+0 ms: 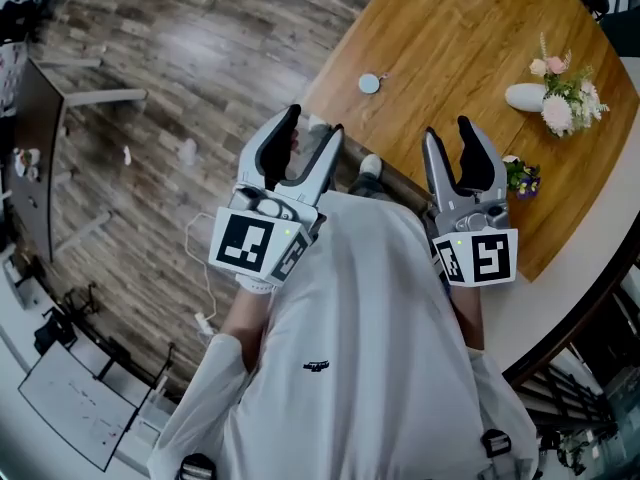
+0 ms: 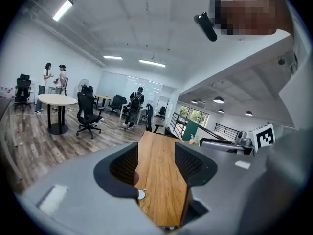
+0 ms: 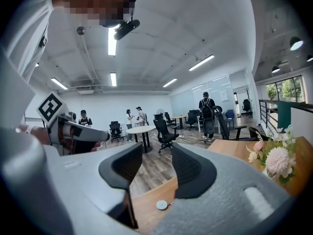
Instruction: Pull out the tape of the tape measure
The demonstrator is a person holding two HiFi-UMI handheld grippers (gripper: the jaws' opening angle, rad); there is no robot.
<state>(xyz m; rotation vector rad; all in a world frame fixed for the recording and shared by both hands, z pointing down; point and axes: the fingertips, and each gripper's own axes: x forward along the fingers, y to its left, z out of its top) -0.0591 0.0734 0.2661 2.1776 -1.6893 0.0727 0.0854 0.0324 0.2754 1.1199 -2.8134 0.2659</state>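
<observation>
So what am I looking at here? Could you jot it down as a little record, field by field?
Surface: wooden table
Task item: small round tape measure, lying on the table near its edge, untouched
Left gripper: jaws apart, nothing between them
Right gripper: jaws apart, nothing between them
Also on table: white vase of flowers
Progress: tape not yet pulled out

Strip lights (image 2: 63, 10) glow along the white ceiling of an open-plan office. A grey-brown wood-plank floor (image 1: 180, 88) runs beside a curved wooden tabletop (image 1: 450, 48). Farther off, a round white table (image 2: 57, 100) stands among black swivel chairs (image 2: 88, 114), with people (image 2: 48, 80) standing near it. A dark railing (image 2: 225, 129) and windows (image 3: 286, 89) line one side.
</observation>
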